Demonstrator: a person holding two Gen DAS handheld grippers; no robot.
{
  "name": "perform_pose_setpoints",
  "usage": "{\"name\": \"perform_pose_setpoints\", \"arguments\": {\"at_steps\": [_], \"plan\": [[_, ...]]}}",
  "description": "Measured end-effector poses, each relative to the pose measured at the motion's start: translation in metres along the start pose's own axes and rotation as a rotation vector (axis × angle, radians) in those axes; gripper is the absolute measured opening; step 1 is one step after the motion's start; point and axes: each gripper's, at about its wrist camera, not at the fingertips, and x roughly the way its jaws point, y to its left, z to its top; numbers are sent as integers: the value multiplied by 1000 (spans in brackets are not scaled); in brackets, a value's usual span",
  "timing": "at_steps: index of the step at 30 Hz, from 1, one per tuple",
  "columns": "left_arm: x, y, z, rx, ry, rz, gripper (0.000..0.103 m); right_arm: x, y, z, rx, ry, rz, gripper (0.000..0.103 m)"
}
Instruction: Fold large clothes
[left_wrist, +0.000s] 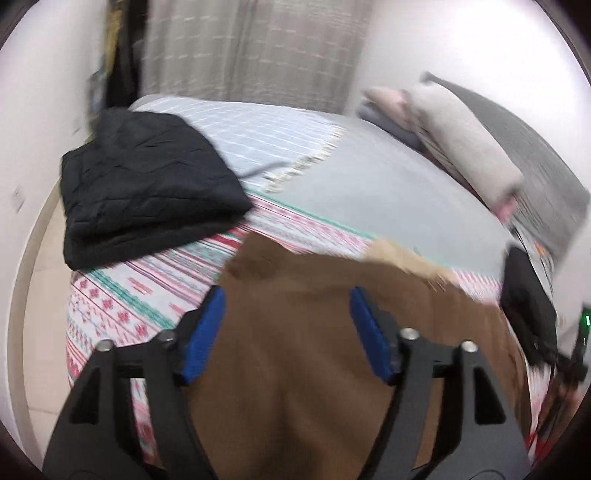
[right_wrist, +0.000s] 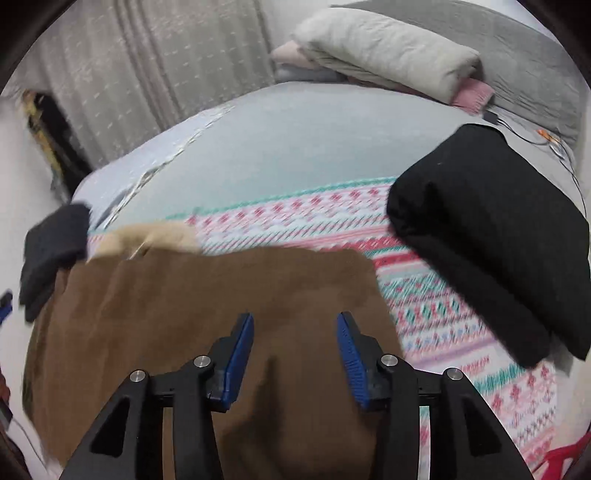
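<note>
A brown garment (left_wrist: 295, 332) lies flat on the patterned bedspread (left_wrist: 122, 295), with a tan lining edge (left_wrist: 406, 258) showing at its far side. My left gripper (left_wrist: 286, 299) hovers over it, open and empty. In the right wrist view the same brown garment (right_wrist: 207, 295) lies under my right gripper (right_wrist: 295, 321), which is also open and empty. A folded black garment (left_wrist: 147, 184) lies on the bed to the left; another folded black garment (right_wrist: 491, 236) lies to the right.
Grey pillows and a rolled blanket (right_wrist: 388, 48) are piled at the bed's head. A dark cloth (right_wrist: 51, 251) lies at the left bed edge. A curtain (left_wrist: 251, 48) hangs behind. The floor (left_wrist: 40, 295) lies left of the bed.
</note>
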Motion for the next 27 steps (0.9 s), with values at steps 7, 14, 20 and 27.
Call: {"name": "perform_pose_setpoints", "arguments": {"at_steps": [7,14,20,27], "plan": [[1,-60,-105,194,219,-41,74,-13,59,-63,-87,116,160,49],[-33,-68,-144,281,178,54,74,-26,96,-118,-189,153,89,54],[-75,-48,-151,143,147,14,74,-69,98,-142,-112,105,133,57],[-77,-52,-173,180,151,15,74,-90,98,-162,-23,37,145,65]]}}
